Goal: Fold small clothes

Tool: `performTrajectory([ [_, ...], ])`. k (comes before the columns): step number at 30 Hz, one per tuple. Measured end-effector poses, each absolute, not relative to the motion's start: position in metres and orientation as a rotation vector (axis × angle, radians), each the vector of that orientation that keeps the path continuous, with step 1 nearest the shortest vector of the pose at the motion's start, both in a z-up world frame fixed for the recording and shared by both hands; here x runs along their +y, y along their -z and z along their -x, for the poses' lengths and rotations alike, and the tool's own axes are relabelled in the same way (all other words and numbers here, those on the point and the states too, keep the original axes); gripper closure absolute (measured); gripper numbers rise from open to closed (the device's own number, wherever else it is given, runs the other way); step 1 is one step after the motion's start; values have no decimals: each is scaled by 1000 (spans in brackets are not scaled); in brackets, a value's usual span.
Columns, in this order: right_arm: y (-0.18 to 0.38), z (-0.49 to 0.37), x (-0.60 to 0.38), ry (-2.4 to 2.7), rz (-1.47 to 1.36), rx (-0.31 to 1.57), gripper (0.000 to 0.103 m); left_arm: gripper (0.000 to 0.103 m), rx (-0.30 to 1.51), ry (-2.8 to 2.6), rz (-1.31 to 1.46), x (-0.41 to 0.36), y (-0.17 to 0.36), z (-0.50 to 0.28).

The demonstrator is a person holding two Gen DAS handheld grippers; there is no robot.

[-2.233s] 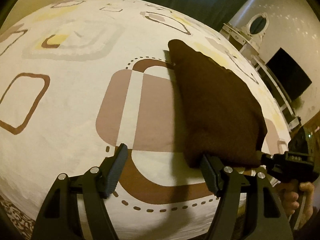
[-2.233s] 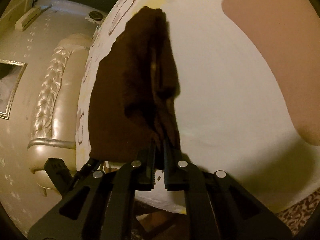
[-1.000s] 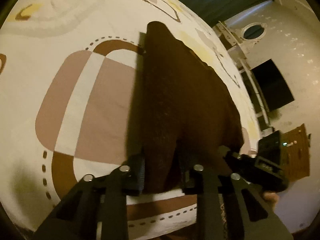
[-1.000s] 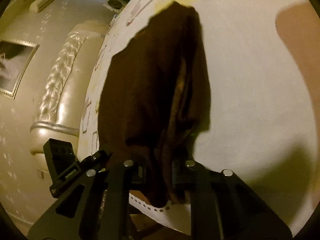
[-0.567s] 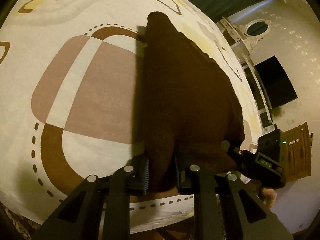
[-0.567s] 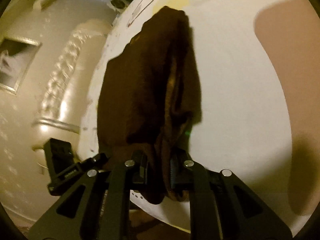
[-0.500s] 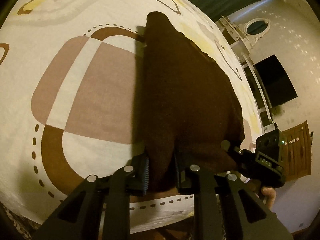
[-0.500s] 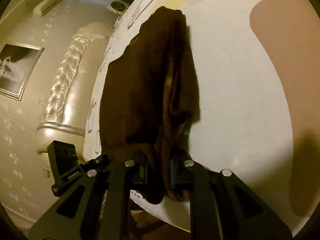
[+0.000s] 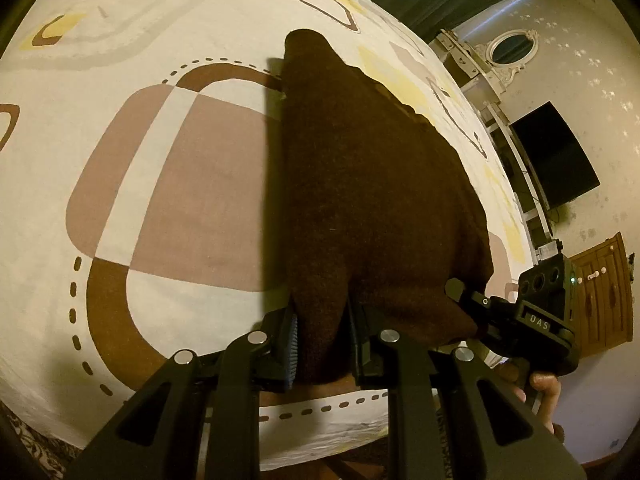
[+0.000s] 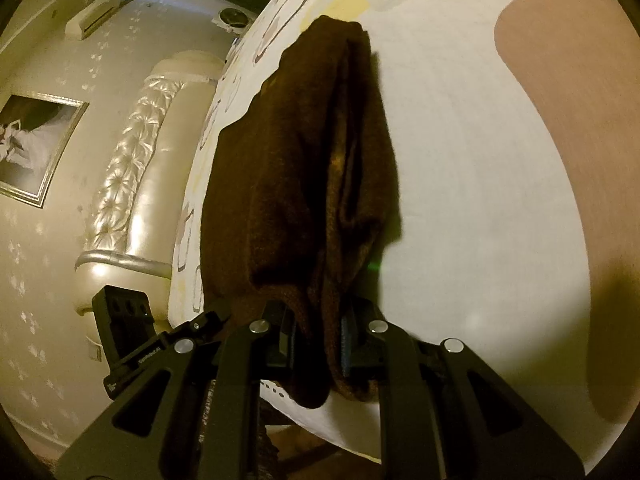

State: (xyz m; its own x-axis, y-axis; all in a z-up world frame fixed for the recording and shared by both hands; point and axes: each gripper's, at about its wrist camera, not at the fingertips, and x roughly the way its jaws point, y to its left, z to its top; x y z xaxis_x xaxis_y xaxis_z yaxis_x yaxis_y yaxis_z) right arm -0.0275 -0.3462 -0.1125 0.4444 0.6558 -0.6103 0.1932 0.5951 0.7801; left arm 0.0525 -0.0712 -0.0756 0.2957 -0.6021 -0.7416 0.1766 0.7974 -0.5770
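Observation:
A dark brown knitted garment [image 9: 372, 184] lies on the bed, its near edge lifted. My left gripper [image 9: 320, 344] is shut on the garment's near left corner. My right gripper [image 10: 318, 344] is shut on the near right corner of the garment [image 10: 304, 168], which hangs in folds between the fingers. The right gripper also shows in the left wrist view [image 9: 460, 300], at the garment's right corner. The left gripper body also shows in the right wrist view [image 10: 132, 332] at lower left.
The bed sheet [image 9: 160, 184] is cream with brown and yellow rounded squares. A padded headboard [image 10: 132, 184] and a framed picture [image 10: 36, 144] are on the left. A dark screen [image 9: 556, 160] and a wooden cabinet [image 9: 604, 292] stand beyond the bed.
The left gripper was open beside the garment, then shut on its near corner. Both grippers now hold the near edge, slightly raised; little has moved in the last half second.

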Motion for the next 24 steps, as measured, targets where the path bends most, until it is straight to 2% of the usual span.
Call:
performTrajectory([
  [19, 118, 31, -355, -360, -976, 1096, 88, 81, 1155, 544, 394, -78, 81, -60],
  [22, 118, 33, -359, -365, -1005, 1092, 79, 71, 1135, 589, 416, -75, 80, -60],
  [24, 114, 35, -365, -375, -1020, 1093, 63, 50, 1120, 643, 451, -68, 79, -58],
])
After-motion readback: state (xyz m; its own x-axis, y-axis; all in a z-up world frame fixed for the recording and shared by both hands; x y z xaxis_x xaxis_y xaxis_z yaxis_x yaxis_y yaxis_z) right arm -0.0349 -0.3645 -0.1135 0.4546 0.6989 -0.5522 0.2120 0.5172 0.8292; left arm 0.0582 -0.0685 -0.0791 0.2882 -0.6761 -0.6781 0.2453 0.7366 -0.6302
